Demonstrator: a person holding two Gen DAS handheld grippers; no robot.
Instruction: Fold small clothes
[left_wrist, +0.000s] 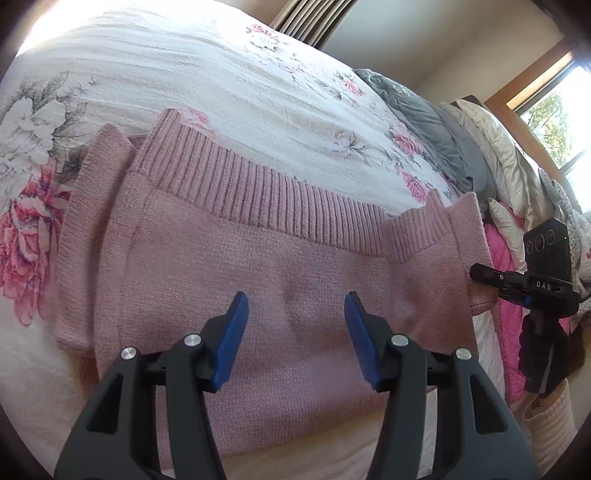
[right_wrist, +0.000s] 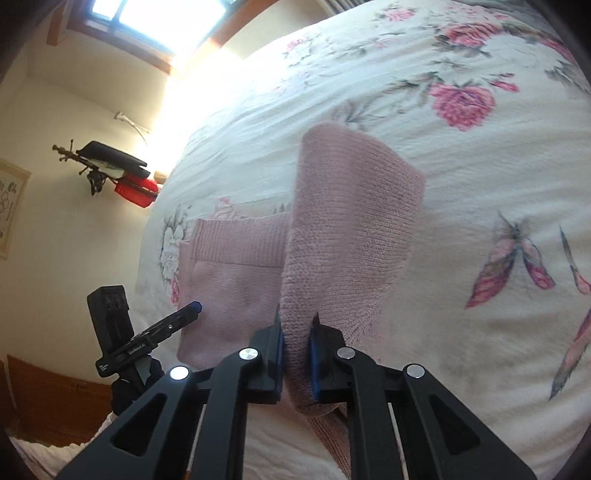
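A pink knitted sweater lies spread on a floral bedspread, its ribbed hem toward the far side. My left gripper hovers open just above the sweater's body, nothing between its blue pads. In the right wrist view my right gripper is shut on a fold of the pink sweater, lifting that part up off the bedspread. From the left wrist view, my right gripper shows at the sweater's right edge. My left gripper appears at the left in the right wrist view.
Grey and cream pillows and a pink quilt are piled at the bed's right side. A window is behind them. A wall shelf with red and black items hangs left of the bed.
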